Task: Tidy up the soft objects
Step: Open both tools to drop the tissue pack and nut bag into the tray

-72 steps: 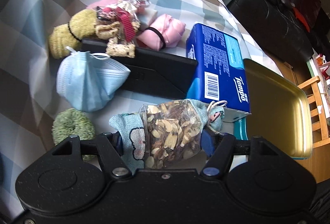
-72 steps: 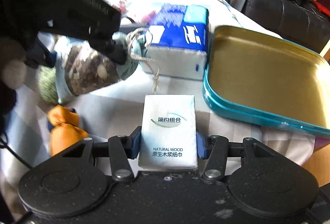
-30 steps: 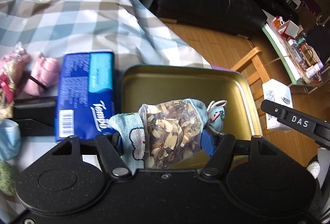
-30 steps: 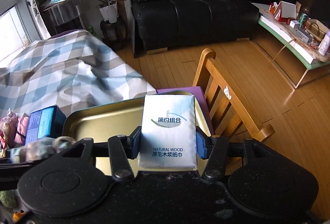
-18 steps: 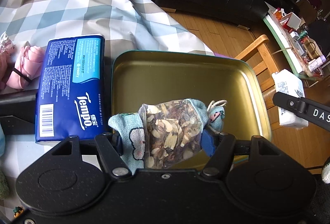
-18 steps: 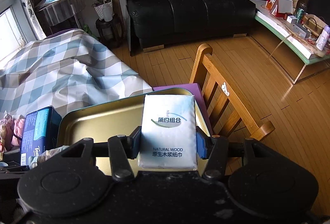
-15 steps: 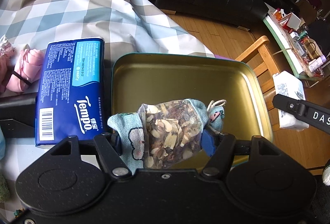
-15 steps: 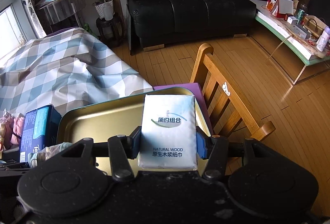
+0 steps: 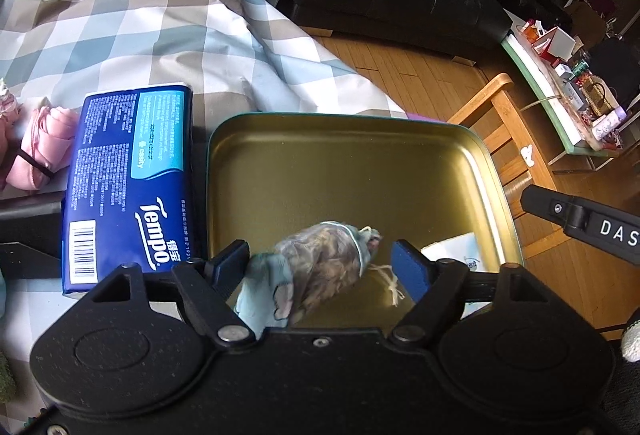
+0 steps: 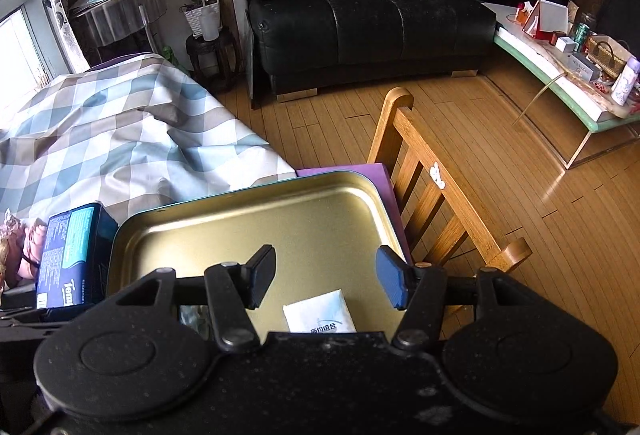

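Between the pads of the left gripper (image 9: 320, 259), seen from the left wrist: sachet (image 9: 320, 271), blurred, slipping down toward the tray (image 9: 360, 171) floor. Jaws opening, both pads clear of the cloth, nothing gripped. Long axis of the sachet running slantwise across the gap, cloth end low toward the left pad, tied end with its string toward the right pad. Just right of the right pad, a corner of the tissue pack (image 9: 456, 251) lying on the tray floor. Left of the gripper, outside the tray rim and alongside it, the Tempo pack (image 9: 128, 179), long axis pointing away from the gripper; farther left, a pink roll (image 9: 40, 151).

Below the right gripper (image 10: 326, 275), seen from the right wrist: tissue pack (image 10: 320, 311) flat on the tray (image 10: 248, 235) floor, near edge hidden by the gripper body. Jaws opening, pads well apart, nothing between them. Far left and low, Tempo pack (image 10: 72, 251) beside the tray rim.

Judged for the coming move: both loads down in the tray; Tempo pack the nearest remaining soft item, on the left gripper's side, so better suited to the left hand.
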A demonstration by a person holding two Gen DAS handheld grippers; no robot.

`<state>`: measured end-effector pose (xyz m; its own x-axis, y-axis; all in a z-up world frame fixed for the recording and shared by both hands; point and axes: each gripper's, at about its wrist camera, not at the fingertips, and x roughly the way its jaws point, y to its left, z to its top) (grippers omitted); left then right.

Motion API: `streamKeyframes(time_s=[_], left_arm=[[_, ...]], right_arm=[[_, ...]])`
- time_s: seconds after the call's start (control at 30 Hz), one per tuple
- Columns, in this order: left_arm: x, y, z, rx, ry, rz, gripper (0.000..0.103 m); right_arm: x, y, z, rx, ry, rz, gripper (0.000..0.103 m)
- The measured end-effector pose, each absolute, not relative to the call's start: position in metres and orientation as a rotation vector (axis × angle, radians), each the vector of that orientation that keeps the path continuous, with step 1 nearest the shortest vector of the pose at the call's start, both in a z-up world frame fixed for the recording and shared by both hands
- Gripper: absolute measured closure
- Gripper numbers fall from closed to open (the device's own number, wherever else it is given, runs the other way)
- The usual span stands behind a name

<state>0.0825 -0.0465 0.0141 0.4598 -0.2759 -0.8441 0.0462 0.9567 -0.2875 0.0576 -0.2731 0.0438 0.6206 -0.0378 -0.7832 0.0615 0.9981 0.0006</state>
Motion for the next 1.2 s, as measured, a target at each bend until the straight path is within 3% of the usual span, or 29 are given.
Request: streamKeyframes(time_s=[1.2], left_arm=[[0.044, -0.024, 0.031, -0.225, 1.095, -0.165, 0.028]], right_arm=[[0.066, -0.261, 0.033, -0.034, 0.903, -0.129, 0.047]])
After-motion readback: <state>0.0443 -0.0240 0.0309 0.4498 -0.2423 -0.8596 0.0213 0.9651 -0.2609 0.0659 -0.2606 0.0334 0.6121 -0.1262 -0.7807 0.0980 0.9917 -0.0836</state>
